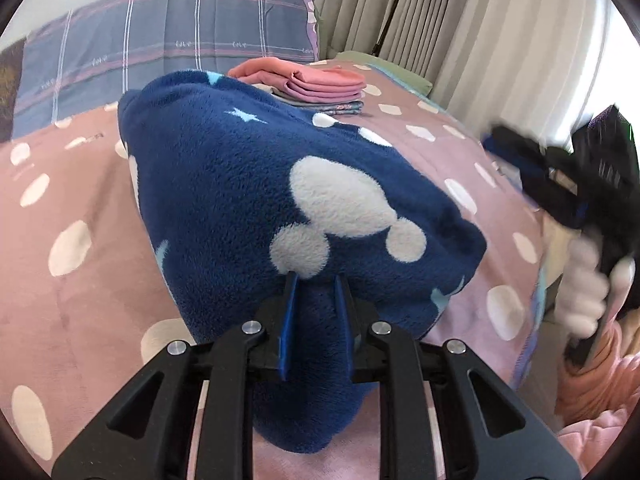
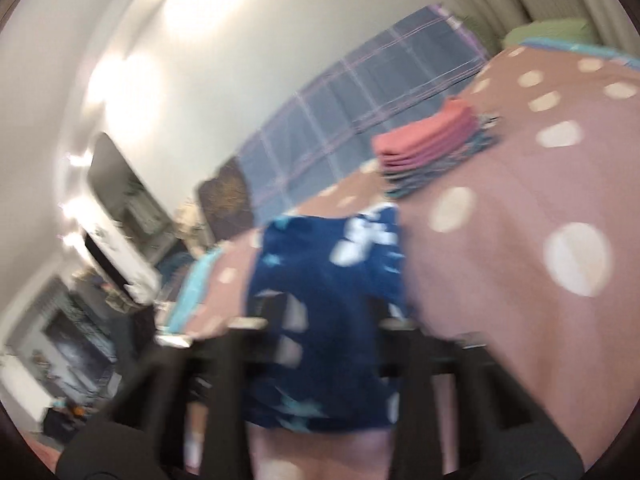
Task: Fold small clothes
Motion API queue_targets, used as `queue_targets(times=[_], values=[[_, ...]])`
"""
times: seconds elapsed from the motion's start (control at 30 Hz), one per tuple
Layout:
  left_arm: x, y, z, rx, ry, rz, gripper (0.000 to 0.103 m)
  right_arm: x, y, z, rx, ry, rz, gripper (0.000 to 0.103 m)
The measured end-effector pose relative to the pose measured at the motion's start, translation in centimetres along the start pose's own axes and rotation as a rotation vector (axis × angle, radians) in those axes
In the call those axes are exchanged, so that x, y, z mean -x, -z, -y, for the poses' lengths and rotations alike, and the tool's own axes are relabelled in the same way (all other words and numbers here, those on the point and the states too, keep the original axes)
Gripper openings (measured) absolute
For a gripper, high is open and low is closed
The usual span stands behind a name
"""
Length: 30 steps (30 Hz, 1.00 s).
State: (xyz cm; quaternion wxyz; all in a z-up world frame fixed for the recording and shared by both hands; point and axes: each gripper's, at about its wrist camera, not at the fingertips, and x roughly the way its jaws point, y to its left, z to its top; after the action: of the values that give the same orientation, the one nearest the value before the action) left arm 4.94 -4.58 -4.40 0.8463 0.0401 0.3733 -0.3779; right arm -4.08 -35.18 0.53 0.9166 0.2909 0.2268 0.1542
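While both grippers, left point(image 1: 316, 280) and right point(image 2: 328, 312), clench the fleece point(image 1: 280, 184), folded clothes point(image 1: 320, 84) lie at twelve o'clock.

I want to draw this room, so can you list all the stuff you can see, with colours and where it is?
Fleece garment: one, dark blue with white blobs and pale stars, lifted above the bed, pinched by both grippers.
Folded clothes stack: one pile, coral and pink on top, patterned pieces below, far side of the bed.
Bedspread: one, dusty pink with cream dots, covering the bed.
Plaid cover: one, blue-grey with pink and white lines, at the head of the bed.
Curtains: beige, far right.
Left gripper: black with blue pads, shut on the fleece.
Right gripper: black, blurred, fleece between its fingers.
Gloved hand: white, holding the right gripper.
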Motion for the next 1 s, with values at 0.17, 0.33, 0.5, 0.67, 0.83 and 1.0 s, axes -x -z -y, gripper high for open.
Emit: queue_targets(times=[0.17,0.33,0.5,0.67,0.83,1.0], values=[[0.2,0.2,0.4,-0.038,-0.038,0.01,0.02,-6.0,0.1,-2.3,0.135,0.016,-0.104,0.014],[0.6,1.0,-0.4,-0.01,0.028,0.027,0.02,-10.9,3.7,2.0,0.088,0.123,-0.275,0.014],[0.8,1.0,-0.5,-0.016,0.037,0.026,0.02,-10.7,3.6,1.6,0.11,0.123,-0.328,0.014],[3.3,-1.8,-0.6,-0.001,0.045,0.067,0.02,-11.5,3.6,0.8,0.158,0.17,-0.327,0.014],[4.3,-6.9,-0.6,-0.106,-0.018,0.172,0.018,-10.7,3.7,1.6,0.114,0.143,-0.321,0.014],[-3.7,-10.8,-4.8,-0.043,-0.126,0.024,0.012,-10.3,3.9,1.2,0.134,0.156,-0.306,0.014]])
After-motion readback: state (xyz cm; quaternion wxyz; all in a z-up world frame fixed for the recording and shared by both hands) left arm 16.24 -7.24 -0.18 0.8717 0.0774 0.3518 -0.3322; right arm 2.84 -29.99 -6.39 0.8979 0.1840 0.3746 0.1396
